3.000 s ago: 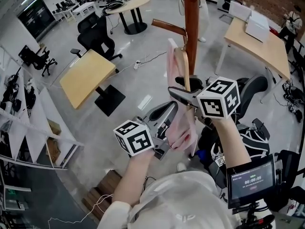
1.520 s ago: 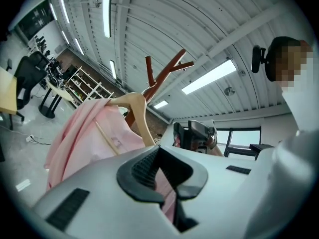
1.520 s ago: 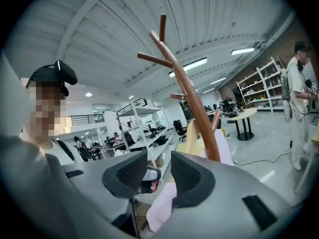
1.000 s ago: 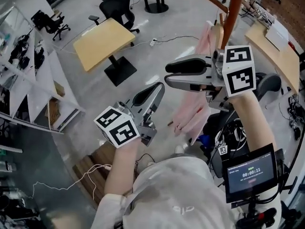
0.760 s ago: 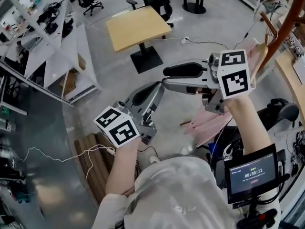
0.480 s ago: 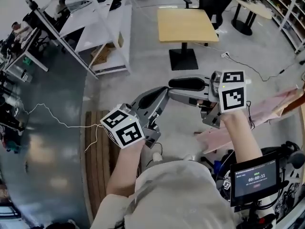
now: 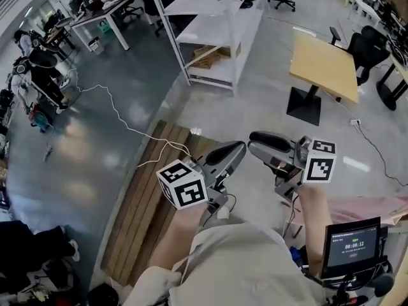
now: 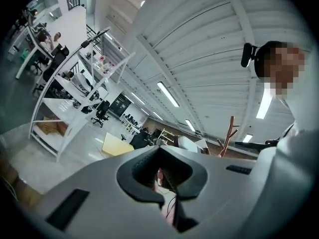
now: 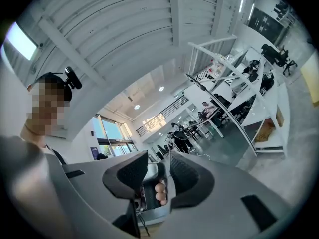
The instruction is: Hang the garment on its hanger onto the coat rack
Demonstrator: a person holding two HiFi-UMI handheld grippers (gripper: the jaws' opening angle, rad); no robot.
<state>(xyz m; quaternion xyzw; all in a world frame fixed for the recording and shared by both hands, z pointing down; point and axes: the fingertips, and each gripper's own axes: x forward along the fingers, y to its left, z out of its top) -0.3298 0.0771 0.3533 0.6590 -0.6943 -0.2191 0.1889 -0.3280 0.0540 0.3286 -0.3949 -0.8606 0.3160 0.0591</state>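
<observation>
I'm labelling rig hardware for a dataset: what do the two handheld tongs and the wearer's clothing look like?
The left tongs and right tongs are both grey, with curved jaws lined in black padding. Each carries a white cube printed with black square markers. The person wears a pale cream top.

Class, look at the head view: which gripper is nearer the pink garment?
Right. The right gripper is up and left of the pink garment; the left gripper lies even farther left.

Pink cloth garment, glossy floor
</observation>
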